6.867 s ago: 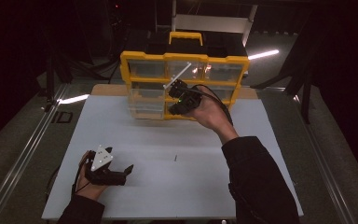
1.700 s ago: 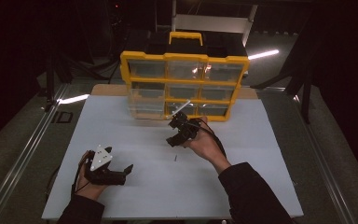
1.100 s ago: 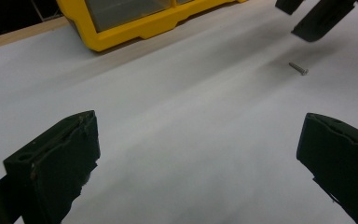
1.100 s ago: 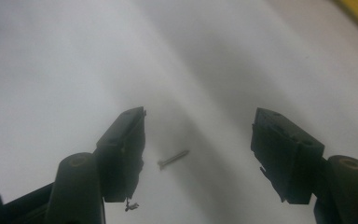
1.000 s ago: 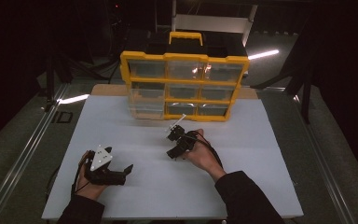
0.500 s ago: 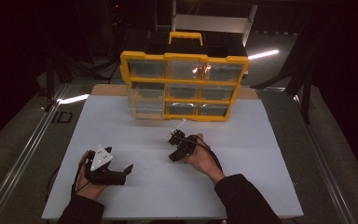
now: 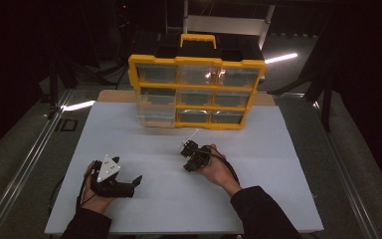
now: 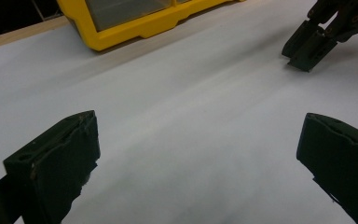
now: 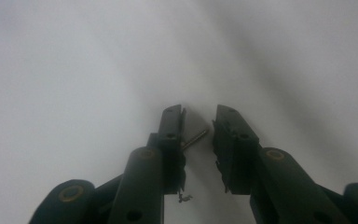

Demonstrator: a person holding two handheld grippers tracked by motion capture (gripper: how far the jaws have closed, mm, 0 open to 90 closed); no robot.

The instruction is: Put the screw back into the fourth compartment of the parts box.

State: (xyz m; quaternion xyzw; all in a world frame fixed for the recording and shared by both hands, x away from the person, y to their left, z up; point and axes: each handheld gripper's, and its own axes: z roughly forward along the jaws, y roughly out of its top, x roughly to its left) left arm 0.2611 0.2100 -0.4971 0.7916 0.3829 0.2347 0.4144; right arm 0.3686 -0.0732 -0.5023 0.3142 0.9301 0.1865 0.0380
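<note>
Right hand-held gripper (image 9: 198,128) tips down on the white surface (image 7: 144,149), jaws just closing, narrow gap, small metal pin (image 9: 195,137) between them, not yet pinched. Left hand-held gripper (image 7: 132,185) rests spread wide, nothing in it.

The table (image 7: 129,129) was covered with a smooth, matt white sheet over a wood-coloured board, visible at the far edge. The organiser (image 7: 197,89) was glossy yellow plastic with clear plastic drawers. The small pin (image 9: 195,138) looked like dull metal, and the gripper jaws were matt black plastic.
</note>
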